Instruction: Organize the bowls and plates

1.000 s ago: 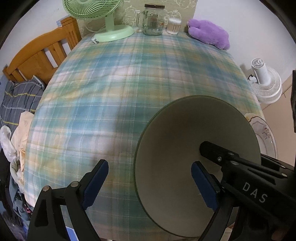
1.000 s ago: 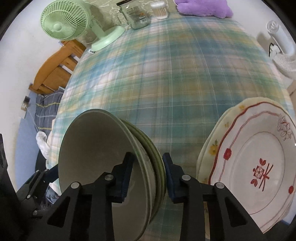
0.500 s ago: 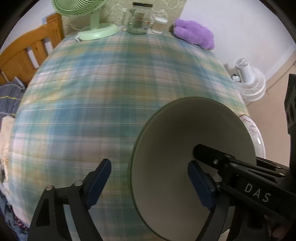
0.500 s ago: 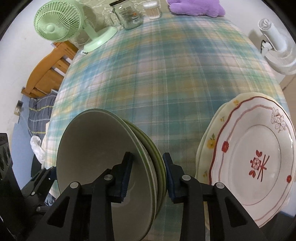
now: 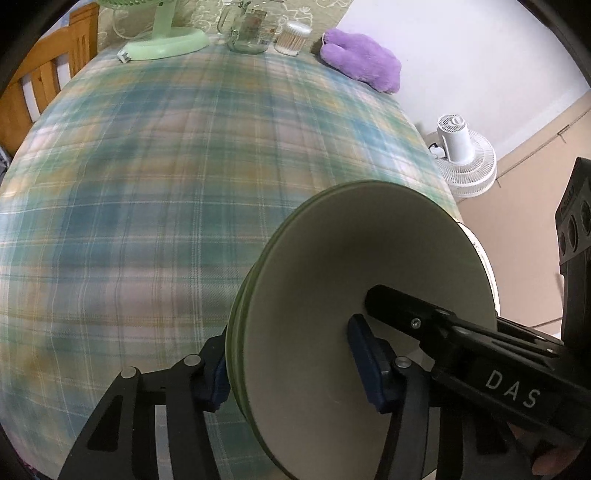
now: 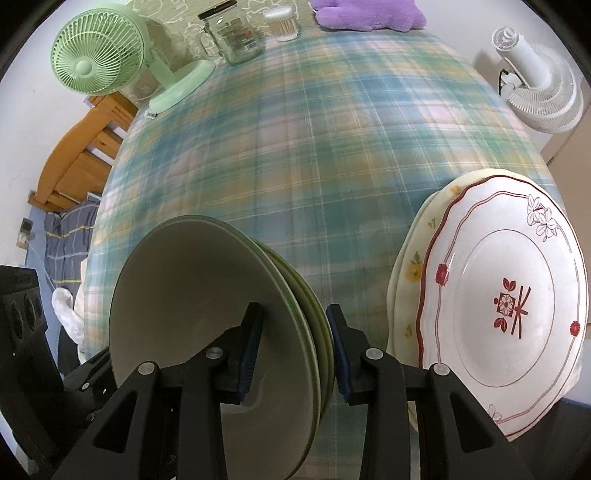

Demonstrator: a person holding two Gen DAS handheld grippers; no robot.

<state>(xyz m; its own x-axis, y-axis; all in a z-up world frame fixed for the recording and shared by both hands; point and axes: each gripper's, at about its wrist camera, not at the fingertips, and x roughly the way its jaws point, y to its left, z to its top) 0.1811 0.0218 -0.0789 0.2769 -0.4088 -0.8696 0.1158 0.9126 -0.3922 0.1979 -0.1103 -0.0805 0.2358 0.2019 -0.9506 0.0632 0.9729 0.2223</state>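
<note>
A stack of pale green bowls (image 6: 177, 295) is held tilted on its edge above the plaid table (image 6: 314, 147). My right gripper (image 6: 293, 349) is shut on the stack's rim, one pad inside the top bowl and one against the outermost bowl. My left gripper (image 5: 291, 369) straddles the same stack (image 5: 332, 266) from the other side and its jaws are closing. Its left pad sits at the outer wall, while its right pad, inside the bowl, looks just short of the surface. To the right, a white plate with red flowers (image 6: 506, 306) lies on a yellow-flowered plate (image 6: 413, 269).
At the far edge of the table stand a green desk fan (image 6: 96, 59), a glass jar (image 6: 232, 37), a tub of cotton swabs (image 6: 282, 22) and a purple plush (image 6: 365, 14). A wooden chair (image 6: 81, 158) is at the left, a white floor fan (image 6: 535, 92) at the right.
My left gripper's jaws have narrowed, and its left finger has come in from over the cloth to the bowls' outer wall. My right gripper has kept its grip on the rim.
</note>
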